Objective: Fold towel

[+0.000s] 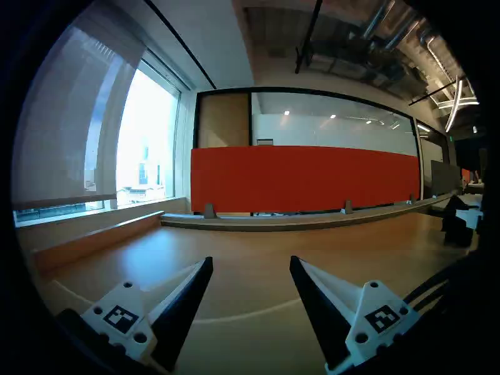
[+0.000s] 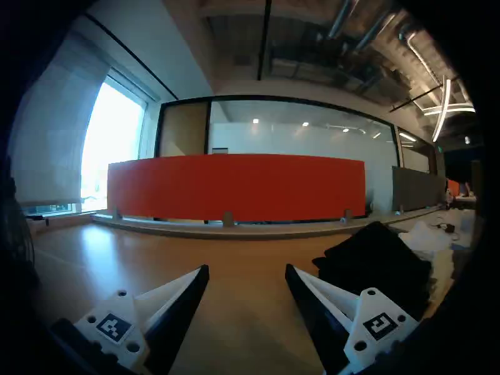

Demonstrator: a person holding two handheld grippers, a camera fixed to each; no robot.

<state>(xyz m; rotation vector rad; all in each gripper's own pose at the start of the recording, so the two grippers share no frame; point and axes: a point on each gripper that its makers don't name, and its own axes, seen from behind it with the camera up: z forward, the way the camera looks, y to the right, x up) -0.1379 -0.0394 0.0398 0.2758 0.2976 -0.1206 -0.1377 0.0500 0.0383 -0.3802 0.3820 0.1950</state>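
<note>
A black towel (image 2: 375, 265) lies in a loose folded heap on the wooden table (image 2: 250, 312), just right of my right gripper (image 2: 247, 267). That gripper is open, hovers low over the tabletop, and holds nothing; its right finger (image 2: 319, 306) is close to the towel's near edge. In the left gripper view, my left gripper (image 1: 250, 259) is also open over bare wood (image 1: 250, 287), with nothing between its fingers. A dark shape (image 1: 458, 226) sits at the far right of that view; I cannot tell what it is.
A red partition (image 2: 237, 187) runs along the table's far edge. White cloth or paper (image 2: 431, 240) lies behind the black towel at the right. A bright window (image 1: 144, 150) and a low wooden ledge (image 1: 94, 240) are on the left.
</note>
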